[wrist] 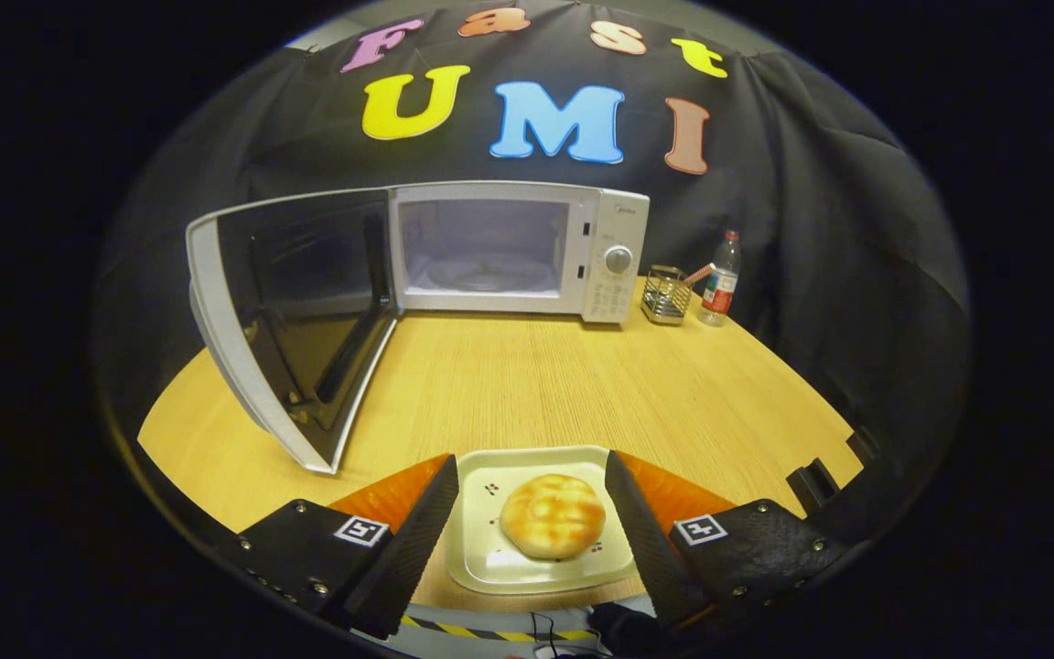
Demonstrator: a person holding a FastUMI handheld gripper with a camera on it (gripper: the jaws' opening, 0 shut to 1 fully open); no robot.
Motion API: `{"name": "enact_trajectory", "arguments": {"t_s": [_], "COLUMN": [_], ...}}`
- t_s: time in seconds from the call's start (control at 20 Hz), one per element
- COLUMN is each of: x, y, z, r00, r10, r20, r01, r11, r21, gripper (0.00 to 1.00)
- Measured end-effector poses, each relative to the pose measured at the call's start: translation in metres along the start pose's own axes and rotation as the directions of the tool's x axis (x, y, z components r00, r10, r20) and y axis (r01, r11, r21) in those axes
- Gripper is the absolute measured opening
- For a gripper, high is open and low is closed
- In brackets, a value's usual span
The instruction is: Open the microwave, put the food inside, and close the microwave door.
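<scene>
Microwave (509,252) sits at far side of tabletop (527,384), door (294,320) already swung wide to the left, cavity w/ turntable (481,273) exposed, so the open step looks done and the way in is free. Tool (532,517) near edge, fingers spread apart, one each side of the plate (541,572); whether the pads touch the plate's side edges can't tell, doesn't read as clamped yet. Plate is square-ish, light, small printed motifs, bun (553,515) sitting centred on it, between the fingers. Straddle makes sense: grab the plate by its sides, not the soft bun, keeps the food level for the carry. Plate well apart from microwave, bare tabletop between, straight run fwd. Judgement: pickup stage, approx a third in; next needs a squeeze on the rim then lift & push into the cavity. Risk: plate slips or tilts in a thin-edge grip, bun rolls. Wire holder (667,296) and water bottle (720,279) stand just right of microwave, out of the path.
</scene>
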State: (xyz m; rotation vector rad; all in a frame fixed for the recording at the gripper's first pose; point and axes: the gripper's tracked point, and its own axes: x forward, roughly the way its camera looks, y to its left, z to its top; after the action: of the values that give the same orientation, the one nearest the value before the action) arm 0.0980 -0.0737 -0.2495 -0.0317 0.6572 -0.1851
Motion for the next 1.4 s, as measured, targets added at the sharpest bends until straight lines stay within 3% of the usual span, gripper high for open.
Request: {"name": "enact_trajectory", "arguments": {"t_s": [0.3, 0.85, 1.1, 1.15, 1.4], "x": [0.026, 0.046, 0.048, 0.049, 0.048], "y": [-0.008, -0.004, -0.004, -0.005, -0.007], "z": [-0.045, -0.051, -0.052, -0.052, -0.051], "r00": [0.988, 0.988, 0.984, 0.985, 0.985], "r10": [-0.023, -0.004, 0.03, 0.019, -0.033], "r20": [-0.153, -0.157, -0.174, -0.172, -0.167], "r01": [0.027, 0.009, -0.02, -0.011, 0.033], "r11": [0.999, 1.0, 0.998, 0.999, 0.999], "r21": [0.024, 0.028, 0.058, 0.049, 0.0], "gripper": [0.98, 0.87, 0.87, 0.79, 0.74]}}
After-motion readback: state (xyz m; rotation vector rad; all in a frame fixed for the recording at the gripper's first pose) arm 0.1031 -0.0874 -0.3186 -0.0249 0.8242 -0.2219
